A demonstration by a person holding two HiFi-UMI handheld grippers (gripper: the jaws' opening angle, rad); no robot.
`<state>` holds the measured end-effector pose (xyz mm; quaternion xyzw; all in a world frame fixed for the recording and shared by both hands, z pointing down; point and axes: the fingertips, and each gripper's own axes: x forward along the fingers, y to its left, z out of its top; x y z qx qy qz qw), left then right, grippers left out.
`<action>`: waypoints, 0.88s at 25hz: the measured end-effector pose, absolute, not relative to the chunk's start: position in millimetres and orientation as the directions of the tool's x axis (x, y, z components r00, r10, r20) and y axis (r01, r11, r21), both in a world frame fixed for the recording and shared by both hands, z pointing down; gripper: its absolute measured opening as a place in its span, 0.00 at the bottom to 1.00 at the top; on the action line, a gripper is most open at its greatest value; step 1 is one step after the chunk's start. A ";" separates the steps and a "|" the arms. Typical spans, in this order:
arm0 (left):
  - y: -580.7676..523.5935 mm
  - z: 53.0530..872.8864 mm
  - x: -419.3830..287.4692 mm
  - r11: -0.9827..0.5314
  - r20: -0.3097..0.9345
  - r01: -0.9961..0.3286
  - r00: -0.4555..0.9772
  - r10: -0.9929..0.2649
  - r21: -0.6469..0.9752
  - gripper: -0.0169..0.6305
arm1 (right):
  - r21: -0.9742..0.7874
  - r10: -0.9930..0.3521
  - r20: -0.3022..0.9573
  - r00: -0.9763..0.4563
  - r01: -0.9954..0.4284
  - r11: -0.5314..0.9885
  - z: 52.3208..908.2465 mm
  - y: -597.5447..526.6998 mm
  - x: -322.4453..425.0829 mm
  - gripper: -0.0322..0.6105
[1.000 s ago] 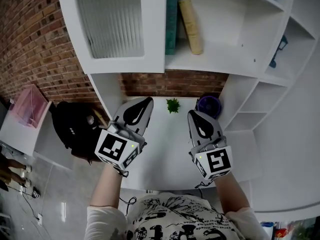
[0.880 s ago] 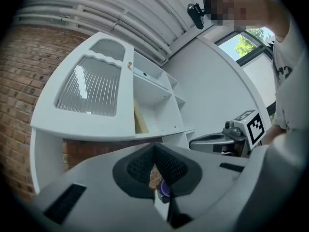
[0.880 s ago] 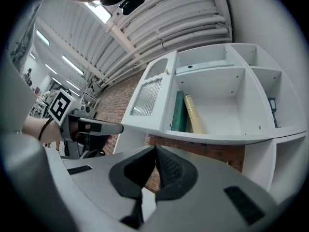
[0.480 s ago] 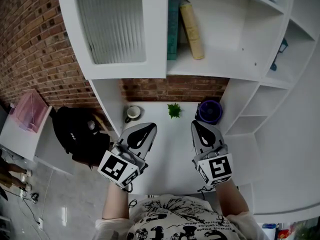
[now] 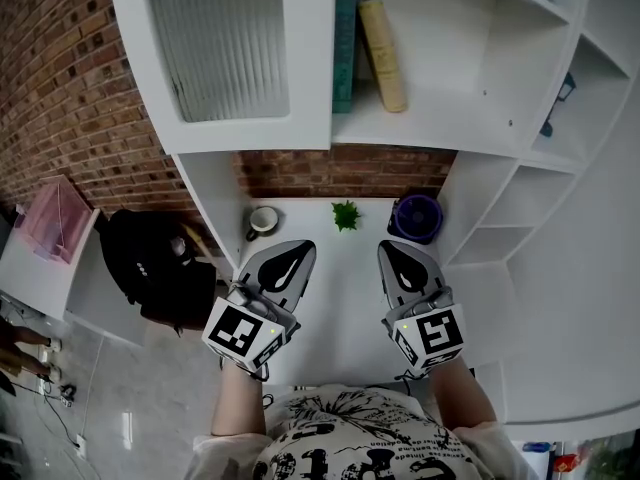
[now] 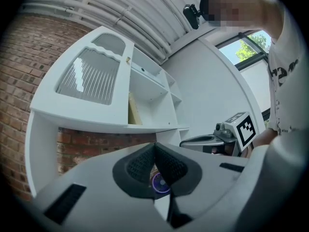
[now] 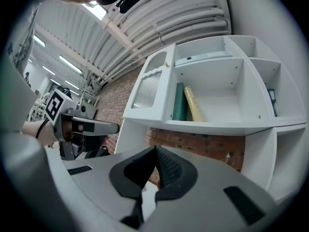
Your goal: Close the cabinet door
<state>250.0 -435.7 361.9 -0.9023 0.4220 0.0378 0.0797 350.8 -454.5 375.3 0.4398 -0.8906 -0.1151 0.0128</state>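
The white ribbed-glass cabinet door (image 5: 225,58) at eleven o'clock looked closed already; the left gripper (image 5: 292,251) and right gripper (image 5: 395,251) were pinched together, empty.

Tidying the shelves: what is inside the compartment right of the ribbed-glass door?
A teal book and a yellowish book beside it stand at the left of the compartment. Whatever sits behind the ribbed-glass door is hidden.

A red brick wall (image 5: 70,98) backs the white desk (image 5: 340,303), with glossy grey floor (image 5: 125,398) beside it.
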 end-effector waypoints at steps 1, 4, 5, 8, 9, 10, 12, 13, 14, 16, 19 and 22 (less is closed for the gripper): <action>-436.8 363.2 250.3 -0.631 -0.130 -0.767 0.641 -0.756 -0.116 0.05 | 0.214 -0.789 -0.078 -0.609 -0.783 0.584 376.2 -455.2 350.7 0.07; -439.5 364.0 249.2 -0.628 -0.126 -0.768 0.640 -0.758 -0.126 0.05 | 0.206 -0.795 -0.075 -0.602 -0.789 0.579 379.5 -457.1 350.3 0.07; -440.2 364.4 248.2 -0.626 -0.125 -0.769 0.639 -0.759 -0.127 0.05 | 0.206 -0.796 -0.073 -0.600 -0.790 0.577 381.1 -457.5 350.0 0.07; -442.6 365.2 244.7 -0.622 -0.130 -0.775 0.632 -0.764 -0.112 0.05 | 0.208 -0.802 -0.063 -0.594 -0.794 0.572 385.6 -459.3 349.5 0.07; -443.3 365.0 243.7 -0.621 -0.135 -0.777 0.629 -0.765 -0.104 0.05 | 0.206 -0.802 -0.061 -0.594 -0.794 0.572 386.4 -459.9 349.2 0.07; -443.8 364.7 243.0 -0.620 -0.140 -0.779 0.627 -0.766 -0.097 0.05 | 0.203 -0.802 -0.060 -0.595 -0.794 0.573 386.8 -460.3 348.6 0.07; -444.6 364.7 242.0 -0.618 -0.142 -0.781 0.625 -0.768 -0.090 0.05 | 0.201 -0.797 -0.066 -0.600 -0.790 0.579 386.3 -460.2 347.2 0.07; -445.3 365.3 241.6 -0.617 -0.139 -0.782 0.623 -0.770 -0.089 0.05 | 0.200 -0.792 -0.072 -0.606 -0.787 0.584 385.4 -460.0 346.5 0.07; -446.6 366.4 241.1 -0.613 -0.135 -0.785 0.619 -0.774 -0.087 0.05 | 0.195 -0.788 -0.078 -0.611 -0.784 0.589 384.5 -460.1 346.4 0.07; -450.1 369.5 240.0 -0.604 -0.119 -0.792 0.610 -0.784 -0.082 0.05 | 0.172 -0.785 -0.084 -0.613 -0.785 0.595 383.7 -461.4 347.8 0.07; -452.8 373.8 239.0 -0.597 -0.100 -0.798 0.602 -0.792 -0.081 0.05 | 0.154 -0.791 -0.081 -0.606 -0.792 0.591 384.8 -462.9 349.0 0.07; -452.6 376.7 236.5 -0.593 -0.091 -0.801 0.598 -0.796 -0.079 0.05 | 0.168 -0.792 -0.070 -0.607 -0.790 0.590 387.2 -461.7 345.2 0.07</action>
